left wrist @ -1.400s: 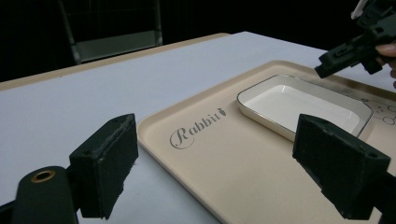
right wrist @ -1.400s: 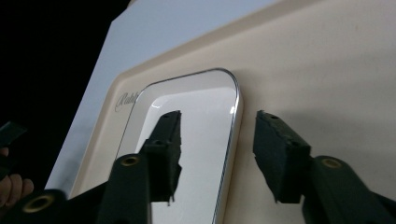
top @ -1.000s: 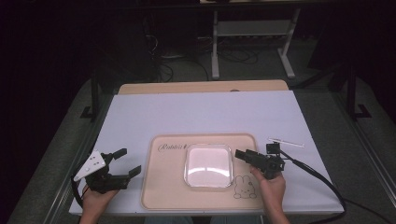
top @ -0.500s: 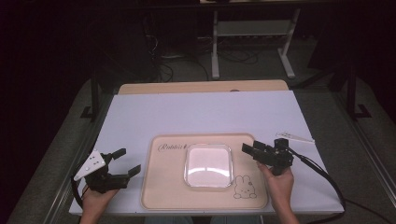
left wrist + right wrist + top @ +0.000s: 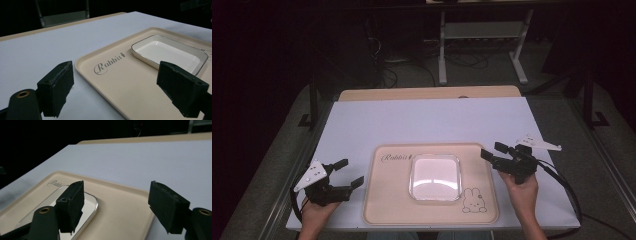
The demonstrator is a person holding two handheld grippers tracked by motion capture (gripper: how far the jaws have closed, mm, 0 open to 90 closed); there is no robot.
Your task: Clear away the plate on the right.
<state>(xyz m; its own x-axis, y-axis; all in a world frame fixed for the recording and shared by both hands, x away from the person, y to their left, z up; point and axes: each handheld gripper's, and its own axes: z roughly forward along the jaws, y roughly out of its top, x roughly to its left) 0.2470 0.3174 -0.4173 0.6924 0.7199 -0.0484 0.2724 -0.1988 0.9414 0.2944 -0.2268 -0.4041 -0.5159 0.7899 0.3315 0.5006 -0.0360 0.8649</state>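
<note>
A beige tray (image 5: 387,200) marked "Rabbit" lies near the front of the white table, with a white square dish (image 5: 435,177) in its middle. My left gripper (image 5: 349,173) rests open just off the tray's left edge, its jaws wide and bare. In the left gripper view the tray (image 5: 117,82) and dish (image 5: 170,53) lie ahead between the pads. My right gripper (image 5: 493,151) hovers at the tray's right edge; its jaws have just been opening and nothing is between them. In the right gripper view the dish (image 5: 87,206) shows behind the left pad, on the tray (image 5: 120,205).
The white table cover (image 5: 432,120) stretches far behind the tray, with a wooden strip (image 5: 427,93) at its back edge. Beyond it stand a metal rack's legs (image 5: 482,45) and cables on the dark floor. A black cable (image 5: 562,185) trails from the right gripper.
My right gripper has drawn back from over the tray's right part to its right edge and lifted a little, jaws spreading. The left gripper has stayed put.
</note>
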